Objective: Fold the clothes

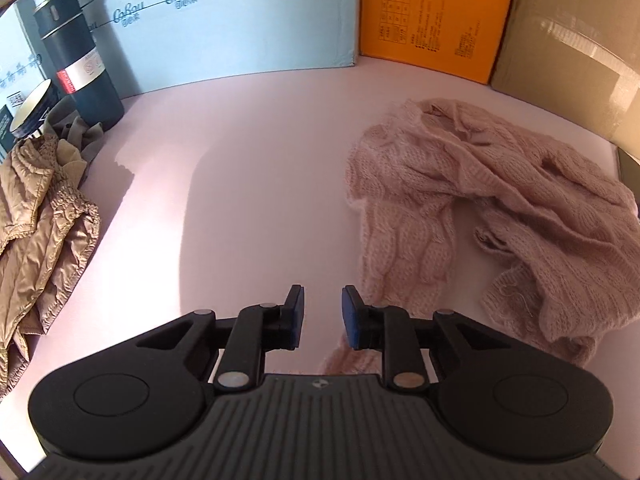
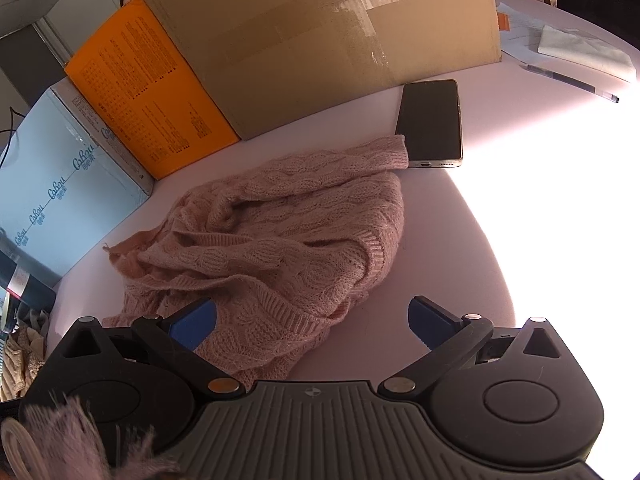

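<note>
The right tongs [image 2: 312, 322] hang wide over the crumpled pink sweater [image 2: 288, 240] on the tabletop [image 2: 460, 240], likely choosing an edge; the left tongs [image 1: 322, 316], narrowly parted, hold nothing beside it.

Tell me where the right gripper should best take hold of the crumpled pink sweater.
Probably the ribbed hem nearest the right gripper, approached from the near side. That thick edge lies exposed on top between the wide-open jaws, while the sweater beyond is bunched.

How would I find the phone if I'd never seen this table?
Look for the big brown cardboard box at the back of the table. Right in front of it lies the phone, flat and black. A sleeve of the pink knitted sweater touches its corner.
</note>
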`<state>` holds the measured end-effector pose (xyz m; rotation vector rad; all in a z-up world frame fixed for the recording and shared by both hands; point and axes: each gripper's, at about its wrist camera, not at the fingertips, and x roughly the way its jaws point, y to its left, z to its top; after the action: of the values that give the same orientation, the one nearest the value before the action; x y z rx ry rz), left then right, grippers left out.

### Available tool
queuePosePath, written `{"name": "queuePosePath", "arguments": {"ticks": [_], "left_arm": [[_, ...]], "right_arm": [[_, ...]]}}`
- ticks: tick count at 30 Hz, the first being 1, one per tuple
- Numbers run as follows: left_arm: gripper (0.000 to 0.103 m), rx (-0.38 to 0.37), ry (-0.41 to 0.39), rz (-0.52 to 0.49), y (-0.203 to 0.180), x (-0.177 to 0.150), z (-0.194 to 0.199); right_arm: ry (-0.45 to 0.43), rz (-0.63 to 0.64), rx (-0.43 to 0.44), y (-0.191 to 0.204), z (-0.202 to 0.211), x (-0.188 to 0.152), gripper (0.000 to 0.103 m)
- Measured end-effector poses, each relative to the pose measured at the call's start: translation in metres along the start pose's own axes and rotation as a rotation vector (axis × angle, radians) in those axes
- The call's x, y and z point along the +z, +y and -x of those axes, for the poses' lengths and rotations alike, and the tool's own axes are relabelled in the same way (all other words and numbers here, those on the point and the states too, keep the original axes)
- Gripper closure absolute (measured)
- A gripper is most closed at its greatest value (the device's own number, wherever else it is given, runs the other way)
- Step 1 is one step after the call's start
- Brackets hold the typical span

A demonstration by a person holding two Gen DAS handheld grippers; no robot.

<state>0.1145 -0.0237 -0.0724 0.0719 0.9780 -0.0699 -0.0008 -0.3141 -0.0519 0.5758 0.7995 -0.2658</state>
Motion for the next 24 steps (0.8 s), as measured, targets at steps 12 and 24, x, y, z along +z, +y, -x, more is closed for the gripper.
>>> {"name": "queuePosePath", "arguments": {"ticks": [12, 24], "left_arm": [[0.013, -0.19, -0.026, -0.049, 0.004, -0.021, -0.016], [0.086, -0.198, -0.009, 0.009, -0.018, -0.002, -0.046]], "right_arm": [[0.041, 0.027, 0.033, 0.007, -0.018, 0.002, 0.0], [-0.01, 0.127, -0.017, 0.006, -0.017, 0.015, 0.0]]}}
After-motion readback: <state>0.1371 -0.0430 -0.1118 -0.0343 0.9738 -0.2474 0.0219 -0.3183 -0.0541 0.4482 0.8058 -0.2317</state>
